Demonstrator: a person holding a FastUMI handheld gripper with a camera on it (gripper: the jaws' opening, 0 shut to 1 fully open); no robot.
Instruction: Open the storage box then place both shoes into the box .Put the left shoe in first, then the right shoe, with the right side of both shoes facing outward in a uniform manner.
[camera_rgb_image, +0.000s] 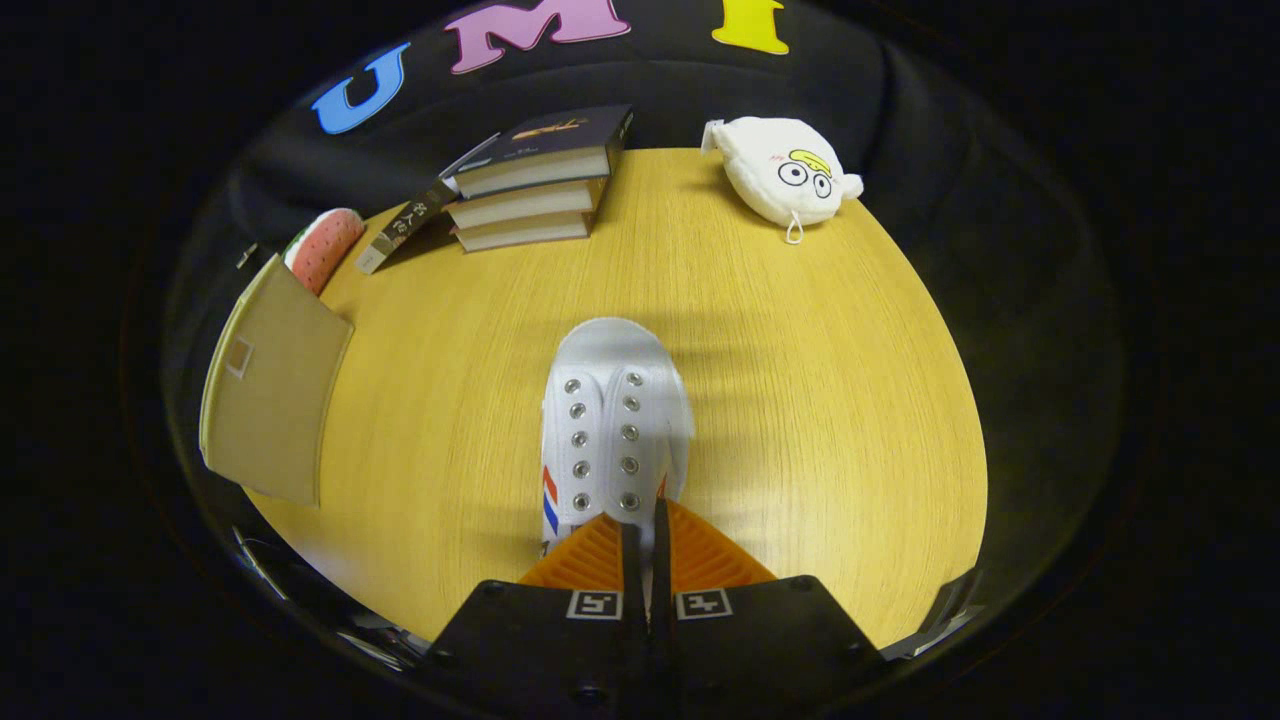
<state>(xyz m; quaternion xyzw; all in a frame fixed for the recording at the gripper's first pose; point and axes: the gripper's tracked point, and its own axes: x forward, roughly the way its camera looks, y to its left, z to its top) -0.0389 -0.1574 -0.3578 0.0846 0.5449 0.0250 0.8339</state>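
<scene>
The gripper (645, 530) sits at the near edge of the round, yellow wood-grain worktop (820, 420), its jaws drawn narrow, almost together, with only a thin slot between them. They are closed on the rear part of a white canvas lace-up shoe (612, 420), both fingers pressing on the material at the shoe's opening. The shoe extends straight ahead of the fingers toward the middle of the worktop, toe pointing away, two rows of metal eyelets facing up with no lace visible. Red and blue diagonal stripes mark its left flank. Whether the sole rests on the worktop or is raised off it cannot be told.

At the left edge of the worktop stands a beige flat panel with a small square recess (268, 385), tilted outward; it appears to be the storage box's open lid or front, but the box body cannot be made out. Just beyond it, at the far left edge, lies a red-and-white strawberry-patterned soft item (325, 245). Along the far edge, a stack of three dark-covered books (535, 180) lies flat, with a further thin book (405, 228) leaning against the stack's left side. At the far right edge sits a white plush pouch with cartoon eyes (780, 170), well apart from the shoe.
</scene>
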